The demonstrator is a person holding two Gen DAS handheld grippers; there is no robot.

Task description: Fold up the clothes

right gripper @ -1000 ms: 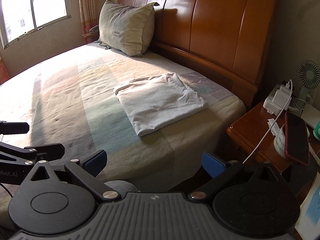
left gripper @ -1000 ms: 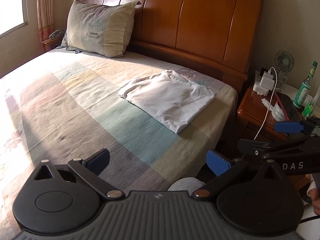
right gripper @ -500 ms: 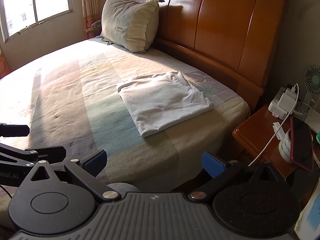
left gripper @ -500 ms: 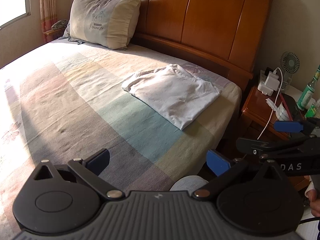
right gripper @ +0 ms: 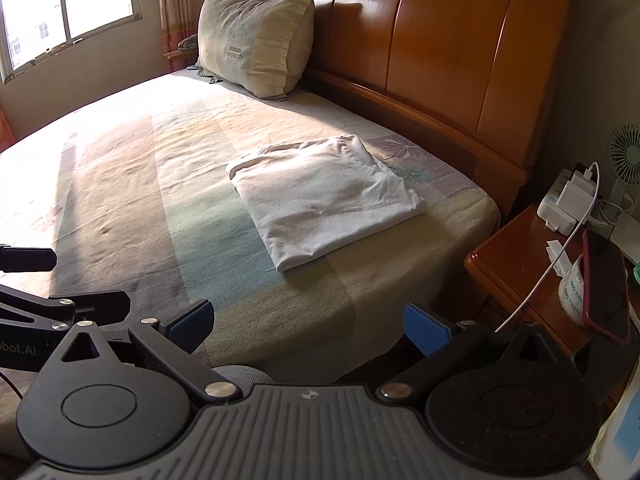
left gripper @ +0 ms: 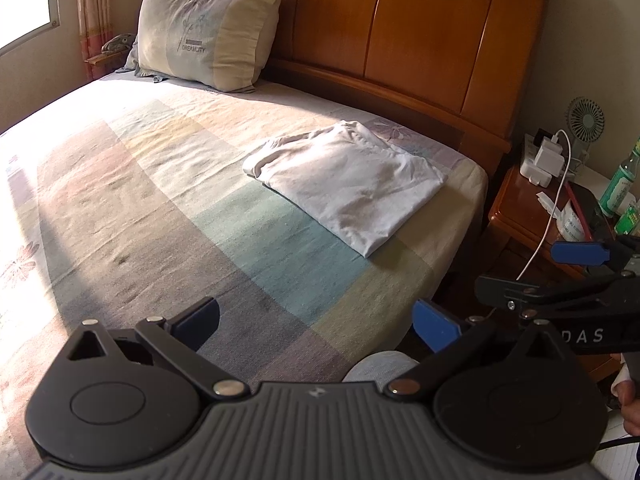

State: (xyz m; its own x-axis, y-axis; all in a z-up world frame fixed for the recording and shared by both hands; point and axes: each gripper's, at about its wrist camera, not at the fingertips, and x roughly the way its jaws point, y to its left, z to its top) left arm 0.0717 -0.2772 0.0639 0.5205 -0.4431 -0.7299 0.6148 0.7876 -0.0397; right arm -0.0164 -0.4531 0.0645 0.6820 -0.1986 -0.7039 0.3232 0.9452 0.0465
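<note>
white garment [left gripper: 348,184] lies folded into a flat rectangle on bed [left gripper: 168,216], near headboard corner | left gripper [left gripper: 316,320] jaws spread wide, empty | right gripper [right gripper: 308,320] likewise, empty | both held back off the mattress edge; fold looks finished

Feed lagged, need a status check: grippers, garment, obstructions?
Left gripper and right gripper open, empty, off the bed. White garment folded flat. Nothing in the way.
</note>
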